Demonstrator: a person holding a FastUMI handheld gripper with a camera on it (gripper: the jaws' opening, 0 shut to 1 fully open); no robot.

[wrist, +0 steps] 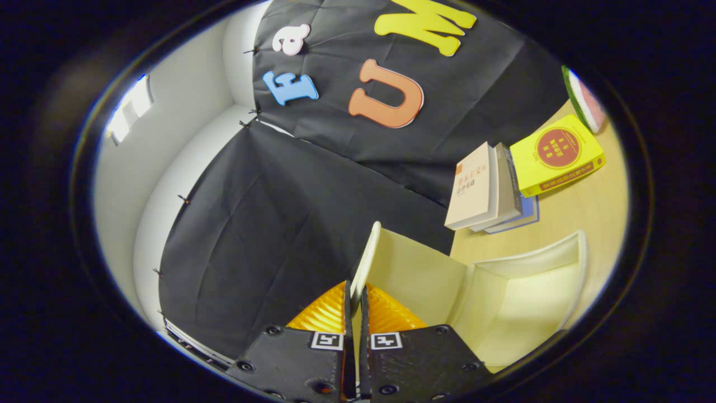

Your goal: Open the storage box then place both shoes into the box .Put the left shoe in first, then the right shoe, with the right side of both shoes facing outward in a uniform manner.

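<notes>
My gripper (356,305) is pinched on the lid (366,257) of the storage box (520,302): both fingers sit nearly together with the thin cream panel's edge clamped between them. The lid runs straight ahead from the fingertips, its long edge in line with the fingers, tilted up and away.

The box body lies just to the right of the fingers and slightly ahead, its mouth open toward me, pale inner walls visible. The hinge line seems to be where lid meets body, right of the pinch, though I cannot make out the joint itself.

Judgement: opening step is under way. The lid looks well raised; whether it is at full swing I cannot tell.

Room: to the left and ahead of the fingers there is only the booth's cloth wall, close behind the lid, so back-swing may be limited. Beyond the box, a stack of books (489,190) and a yellow book (556,154) rest on the table (582,212), apart from the box rim.
</notes>
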